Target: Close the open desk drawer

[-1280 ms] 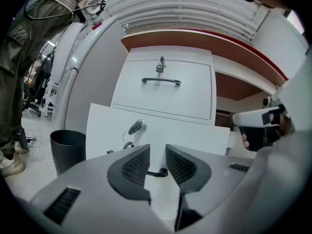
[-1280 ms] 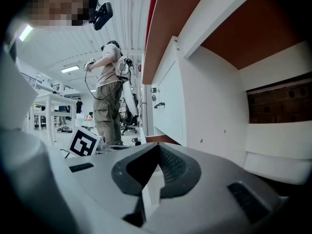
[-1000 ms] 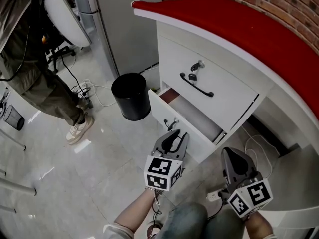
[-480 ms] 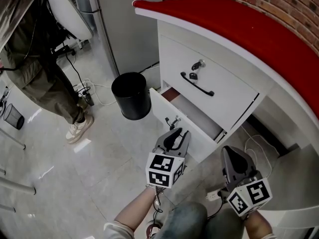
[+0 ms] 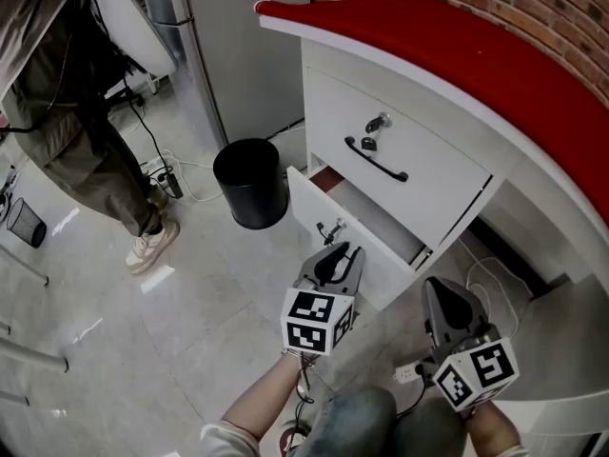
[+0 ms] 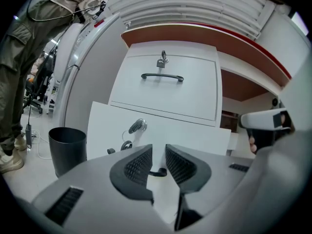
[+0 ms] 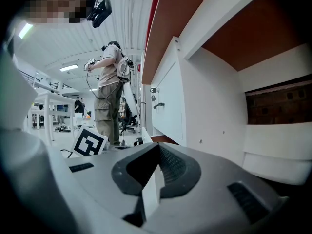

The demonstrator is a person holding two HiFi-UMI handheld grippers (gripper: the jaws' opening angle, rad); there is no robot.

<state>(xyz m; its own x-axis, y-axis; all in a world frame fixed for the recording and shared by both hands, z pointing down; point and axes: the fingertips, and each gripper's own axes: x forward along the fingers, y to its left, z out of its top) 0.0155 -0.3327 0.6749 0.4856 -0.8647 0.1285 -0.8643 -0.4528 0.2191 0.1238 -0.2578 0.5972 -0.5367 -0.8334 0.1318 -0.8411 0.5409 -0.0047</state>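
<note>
We find the open lower drawer point(image 5: 306, 206) pulled out from the white body of the red-topped surface point(image 5: 457, 46), its front panel angled toward the floor and its cavity exposed. Above it, the upper drawer point(image 5: 419, 146) sits flush, with a black bar handle point(image 5: 376, 162) on its front. The left gripper point(image 5: 344, 250) is held just in front of the open drawer's front panel. Its jaws are slightly spread, and in the left gripper view the dark drawer handle point(image 6: 157, 172) shows in the narrow gap between them. We cannot tell whether the jaws touch it. A key point(image 6: 137, 126) hangs in the lock above that handle. The right gripper point(image 5: 438, 288) is held lower and to the right, apart from the drawer, near the side of the surface. Its jaws are pressed together with nothing between them. A black waste bin point(image 5: 250, 184) stands on the floor beside the drawer's far end, and a person point(image 5: 67, 112) stands farther off.
</note>
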